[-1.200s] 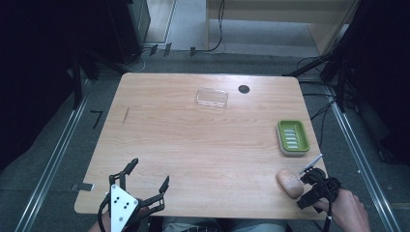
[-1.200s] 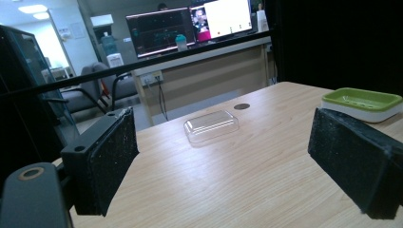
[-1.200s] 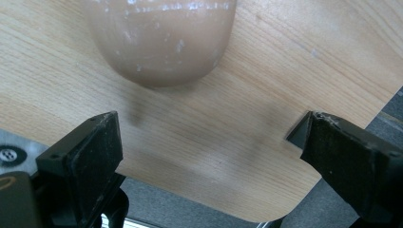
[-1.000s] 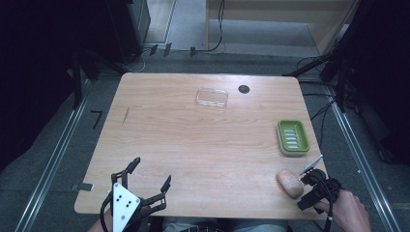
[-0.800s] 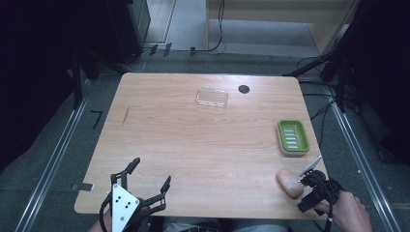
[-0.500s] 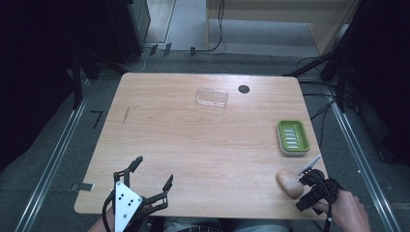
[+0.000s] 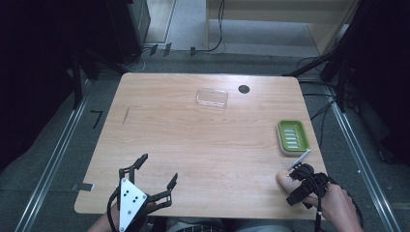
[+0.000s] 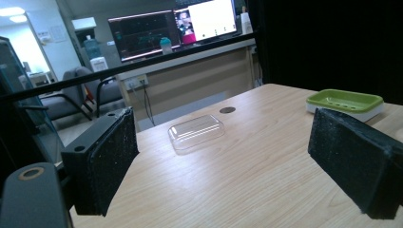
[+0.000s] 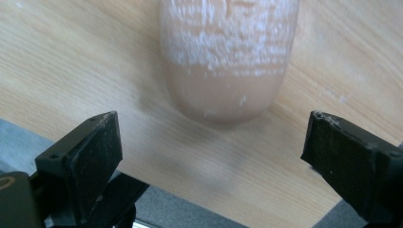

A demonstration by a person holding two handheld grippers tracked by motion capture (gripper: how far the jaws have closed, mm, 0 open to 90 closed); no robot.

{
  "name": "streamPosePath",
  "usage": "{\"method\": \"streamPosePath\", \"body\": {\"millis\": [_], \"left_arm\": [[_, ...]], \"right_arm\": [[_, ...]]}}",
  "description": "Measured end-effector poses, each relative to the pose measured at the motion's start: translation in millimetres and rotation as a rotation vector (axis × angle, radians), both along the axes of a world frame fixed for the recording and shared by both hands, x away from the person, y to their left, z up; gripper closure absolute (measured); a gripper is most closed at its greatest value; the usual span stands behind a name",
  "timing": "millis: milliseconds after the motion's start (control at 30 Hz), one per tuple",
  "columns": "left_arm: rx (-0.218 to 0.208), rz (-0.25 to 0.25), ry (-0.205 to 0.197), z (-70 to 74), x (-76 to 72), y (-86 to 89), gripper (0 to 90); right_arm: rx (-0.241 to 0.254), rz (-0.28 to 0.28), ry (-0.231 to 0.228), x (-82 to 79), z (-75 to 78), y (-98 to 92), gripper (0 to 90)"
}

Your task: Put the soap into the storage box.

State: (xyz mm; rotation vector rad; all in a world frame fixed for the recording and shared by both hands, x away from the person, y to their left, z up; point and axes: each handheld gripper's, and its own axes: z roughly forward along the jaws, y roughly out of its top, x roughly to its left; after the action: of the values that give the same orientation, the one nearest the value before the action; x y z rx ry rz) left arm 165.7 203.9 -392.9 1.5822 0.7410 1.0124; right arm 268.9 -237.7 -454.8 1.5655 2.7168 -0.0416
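Soap bar (image 9: 228,61), tan with a whitish powdery top, lying flat on the wooden table (image 7: 193,145) in the upper middle of the right gripper view, ahead of the jaws and touching neither pad. Right gripper (image 9: 209,156) spread wide, one black pad at lower left and one at lower right of that view, nothing between them but bare wood and the table's near edge. Same bar in the high view (image 7: 284,180) at lower right of the frame, close to the near table edge, with the right gripper (image 7: 302,186) just beside it and partly over it, held by a hand (image 7: 336,205) coming in from the bottom right corner. Green soap dish (image 7: 292,137) on its white base just above the bar in the high view, near the right edge of the table, apart from the bar. Clear plastic lid (image 7: 212,97) in the upper middle of the tabletop, well away from both, with a small dark round hole (image 7: 243,89) just to its right. Left gripper (image 7: 157,176) at lower left of the high view, over the near edge of the table, jaws wide apart and gripping nothing; wide gap between its pads also in the left gripper view (image 8: 223,166), with lid (image 8: 196,131) and dish (image 8: 344,101) beyond.
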Motion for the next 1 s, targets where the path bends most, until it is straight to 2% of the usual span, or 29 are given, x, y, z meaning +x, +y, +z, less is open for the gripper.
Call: {"method": "streamPosePath", "body": {"millis": [167, 200, 567, 633, 1000], "left_arm": [[-0.001, -0.003, -0.001, 0.0, 1.0, -0.8, 9.9], [-0.001, -0.005, -0.002, 0.0, 1.0, -1.2, 9.9], [-0.004, -0.005, -0.001, 0.4, 0.9, -1.4, 9.9], [0.001, -0.007, -0.001, 0.2, 0.9, -1.6, 9.9], [-0.005, -0.001, 0.001, 0.3, 0.9, -0.9, 9.9]], "right_arm": [[-0.003, -0.010, 0.009, 0.7, 0.5, 2.3, 6.0], [-0.002, 0.000, 0.008, 1.9, 0.2, 1.5, 6.0], [0.009, -0.023, 0.018, 16.2, -0.7, 4.7, 6.7], [0.012, -0.011, 0.031, 19.9, -2.0, 6.4, 9.2], [0.008, -0.028, 0.051, 30.9, -6.4, 11.8, 8.3]]}}
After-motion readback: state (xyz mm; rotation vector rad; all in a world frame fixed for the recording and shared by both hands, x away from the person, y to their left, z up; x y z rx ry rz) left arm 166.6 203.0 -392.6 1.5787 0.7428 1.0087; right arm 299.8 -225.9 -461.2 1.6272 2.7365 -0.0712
